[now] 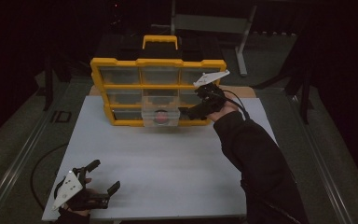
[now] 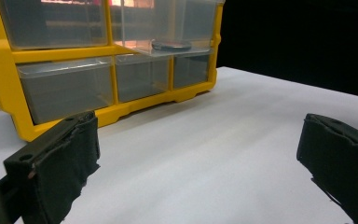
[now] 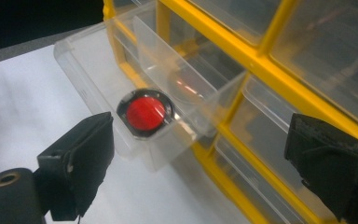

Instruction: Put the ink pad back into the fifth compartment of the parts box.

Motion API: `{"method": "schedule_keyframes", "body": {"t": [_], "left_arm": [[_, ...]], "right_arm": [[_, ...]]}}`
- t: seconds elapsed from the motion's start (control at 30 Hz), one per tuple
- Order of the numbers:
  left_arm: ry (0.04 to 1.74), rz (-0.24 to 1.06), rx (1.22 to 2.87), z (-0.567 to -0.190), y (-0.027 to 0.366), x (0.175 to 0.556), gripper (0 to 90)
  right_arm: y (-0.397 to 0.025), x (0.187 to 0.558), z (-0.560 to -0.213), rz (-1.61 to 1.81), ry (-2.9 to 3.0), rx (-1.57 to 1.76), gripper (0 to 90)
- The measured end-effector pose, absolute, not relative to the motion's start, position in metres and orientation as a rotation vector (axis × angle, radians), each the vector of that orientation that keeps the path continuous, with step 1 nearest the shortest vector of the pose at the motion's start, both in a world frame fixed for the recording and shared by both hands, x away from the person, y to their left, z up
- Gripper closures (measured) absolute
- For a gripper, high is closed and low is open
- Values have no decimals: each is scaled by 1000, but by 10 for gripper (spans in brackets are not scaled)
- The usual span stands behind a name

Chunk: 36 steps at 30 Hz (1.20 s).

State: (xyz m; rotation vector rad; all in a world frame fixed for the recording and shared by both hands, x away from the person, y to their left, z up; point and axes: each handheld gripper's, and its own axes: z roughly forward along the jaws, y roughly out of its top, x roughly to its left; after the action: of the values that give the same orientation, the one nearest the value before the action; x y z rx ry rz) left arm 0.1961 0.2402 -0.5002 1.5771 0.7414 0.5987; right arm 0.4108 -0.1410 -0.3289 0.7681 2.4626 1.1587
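my right hand-held gripper [image 3: 200, 158] view shows a glossy red round disc [image 3: 145, 113] in the pulled-out clear plastic drawer [image 3: 93, 70]; its jaws gape. my left hand-held gripper [image 1: 103, 176] rests spread on the matte white desk [image 1: 168, 163].

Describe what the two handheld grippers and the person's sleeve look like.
Both grippers are black, each with two fingers faced in dark padding. The left gripper and right gripper each carry a pale three-cornered plate. A black cable trails over the dark sleeve.
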Motion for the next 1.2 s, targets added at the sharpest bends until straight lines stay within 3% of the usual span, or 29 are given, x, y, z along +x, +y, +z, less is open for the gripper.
{"method": "schedule_keyframes", "body": {"t": [1.2], "left_arm": [[749,608,1585,-500,239,196,0]], "right_arm": [[-220,380,-396,1189,2420,884,85]]}}
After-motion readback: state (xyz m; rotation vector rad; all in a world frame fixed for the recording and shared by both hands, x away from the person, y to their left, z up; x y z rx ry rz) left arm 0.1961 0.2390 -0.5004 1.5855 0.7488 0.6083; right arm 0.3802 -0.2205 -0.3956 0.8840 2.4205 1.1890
